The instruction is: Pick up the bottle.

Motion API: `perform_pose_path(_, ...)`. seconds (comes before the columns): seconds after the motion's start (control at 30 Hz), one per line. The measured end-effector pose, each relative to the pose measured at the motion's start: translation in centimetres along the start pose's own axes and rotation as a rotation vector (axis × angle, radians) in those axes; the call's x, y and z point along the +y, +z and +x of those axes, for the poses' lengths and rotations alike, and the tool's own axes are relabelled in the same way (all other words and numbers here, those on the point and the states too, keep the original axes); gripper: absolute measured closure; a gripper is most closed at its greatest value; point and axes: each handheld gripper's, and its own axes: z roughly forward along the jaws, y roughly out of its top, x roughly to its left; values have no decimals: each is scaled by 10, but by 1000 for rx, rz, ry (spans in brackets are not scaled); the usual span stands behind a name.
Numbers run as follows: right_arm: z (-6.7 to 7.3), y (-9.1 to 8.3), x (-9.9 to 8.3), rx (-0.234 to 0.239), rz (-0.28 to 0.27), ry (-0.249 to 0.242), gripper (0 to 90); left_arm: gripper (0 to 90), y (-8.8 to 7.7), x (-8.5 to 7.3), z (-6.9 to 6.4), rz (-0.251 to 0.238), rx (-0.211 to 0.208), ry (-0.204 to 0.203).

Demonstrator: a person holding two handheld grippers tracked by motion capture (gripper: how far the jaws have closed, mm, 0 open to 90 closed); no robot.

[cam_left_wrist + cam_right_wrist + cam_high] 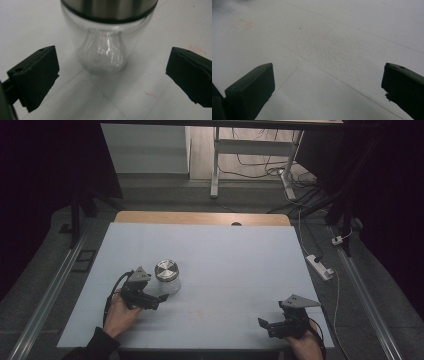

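A clear glass jar (168, 279) with a round metal lid (166, 269) stands upright on the pale blue-white table mat (225, 260), left of the middle. Up close the jar (105, 53) has a see-through body under a steel band and lid (108, 8). My left gripper (156, 301) is open just in front and to the left of the jar, its jaws wide on either side and apart from the glass. My right gripper (265, 325) is open near the front right edge, over bare mat, with nothing between its jaws.
The mat covers a wooden table (200, 217) whose far edge shows. Beyond it stand a white desk frame (216, 165) and floor cables (260, 167); a power strip (320, 266) lies on the floor at right. Faint red marks (240, 24) stain the mat.
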Motion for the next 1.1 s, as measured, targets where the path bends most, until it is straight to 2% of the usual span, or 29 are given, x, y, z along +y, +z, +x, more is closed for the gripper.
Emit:
perform_pose_path(0.27,0,0,0,1,1,-4,0,0,18,12,5,5,22,37)
perform_pose_path(0.47,0,0,0,4,4,-4,0,0,26,19,9,-8,-3,44)
perform_pose_path(0.67,0,1,0,5,6,-5,0,0,31,24,9,-26,-8,62)
perform_pose_path(0.87,0,1,0,6,8,-6,0,70,31,26,7,-39,15,87)
perform_pose_path(1.03,1,1,0,9,11,-9,0,144,28,26,8,-53,5,85)
perform_pose_path(1.1,1,1,0,9,12,-9,0,148,28,26,9,-51,4,80)
